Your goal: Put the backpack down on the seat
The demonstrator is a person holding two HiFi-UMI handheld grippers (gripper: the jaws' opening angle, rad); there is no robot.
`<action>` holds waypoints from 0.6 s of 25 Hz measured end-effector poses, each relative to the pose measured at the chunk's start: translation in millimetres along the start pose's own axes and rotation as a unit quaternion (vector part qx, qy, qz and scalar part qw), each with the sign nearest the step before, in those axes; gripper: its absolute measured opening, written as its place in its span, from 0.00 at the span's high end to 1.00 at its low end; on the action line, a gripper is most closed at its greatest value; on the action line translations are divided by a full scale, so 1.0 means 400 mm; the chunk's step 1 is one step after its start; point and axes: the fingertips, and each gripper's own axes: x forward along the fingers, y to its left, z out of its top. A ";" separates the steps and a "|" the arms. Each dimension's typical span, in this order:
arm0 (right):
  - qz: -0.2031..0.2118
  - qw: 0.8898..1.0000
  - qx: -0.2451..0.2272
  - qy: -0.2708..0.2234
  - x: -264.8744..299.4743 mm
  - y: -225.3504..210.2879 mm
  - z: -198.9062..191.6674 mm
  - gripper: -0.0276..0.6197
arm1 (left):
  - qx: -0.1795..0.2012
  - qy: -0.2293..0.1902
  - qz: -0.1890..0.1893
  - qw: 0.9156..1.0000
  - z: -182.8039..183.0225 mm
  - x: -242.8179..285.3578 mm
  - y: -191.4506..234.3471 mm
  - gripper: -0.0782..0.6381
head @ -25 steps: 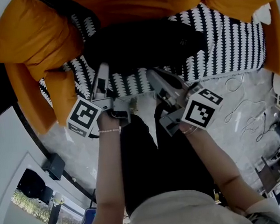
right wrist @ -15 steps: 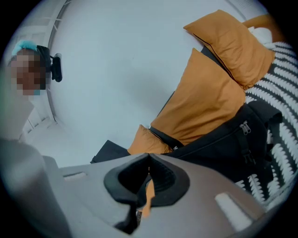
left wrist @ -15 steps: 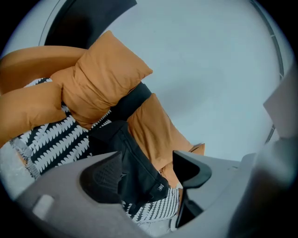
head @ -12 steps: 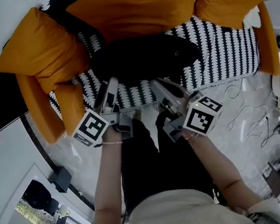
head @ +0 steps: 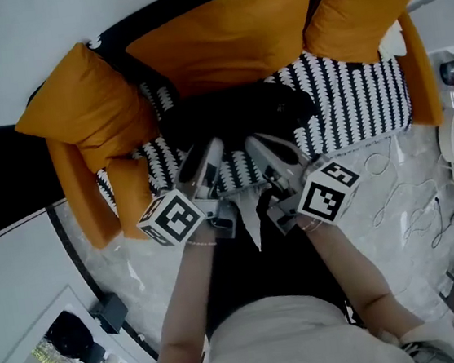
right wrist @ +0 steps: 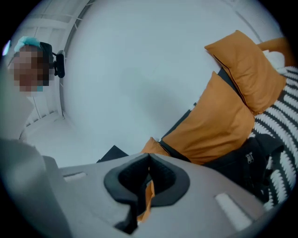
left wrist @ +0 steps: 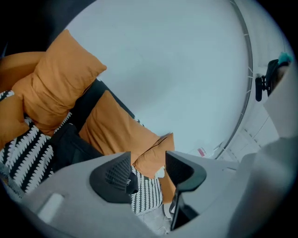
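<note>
White wall (left wrist: 186,69) fills the space behind the sofa seat (head: 356,95), which has black and white zigzags. Orange cushions (head: 226,37) stand along its back and sides. The black backpack (head: 235,114) lies flat on the seat, in the middle, just in front of the big cushion.

My left gripper (left wrist: 148,169) has its jaws apart with a clear gap. They have just been closing a little. Nothing is in the gap and nothing touches the pads; I only see the seat and a cushion past them. My right gripper (right wrist: 148,174) has its jaws pressed together at the tips, and it holds nothing.

From above, both grippers cover the near edge of the backpack, so I cannot see that part. In the left gripper view the grey gripper body cuts off the bottom of the backpack. The backpack is so dark that I cannot make out its straps. Thin cables (head: 401,196) lie on the grey floor (head: 139,265) to the right.
</note>
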 end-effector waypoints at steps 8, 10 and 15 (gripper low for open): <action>0.011 0.998 -0.041 -0.035 -0.069 0.117 0.108 0.95 | 0.028 -0.012 -0.054 0.998 0.057 -0.056 -0.166 0.72; 0.019 0.998 -0.054 -0.032 -0.084 0.156 0.120 0.95 | 0.040 -0.012 -0.067 0.997 0.074 -0.071 -0.200 0.72; 0.035 0.993 -0.107 -0.036 -0.109 0.265 0.144 0.95 | 0.066 -0.022 -0.100 0.992 0.113 -0.119 -0.290 0.83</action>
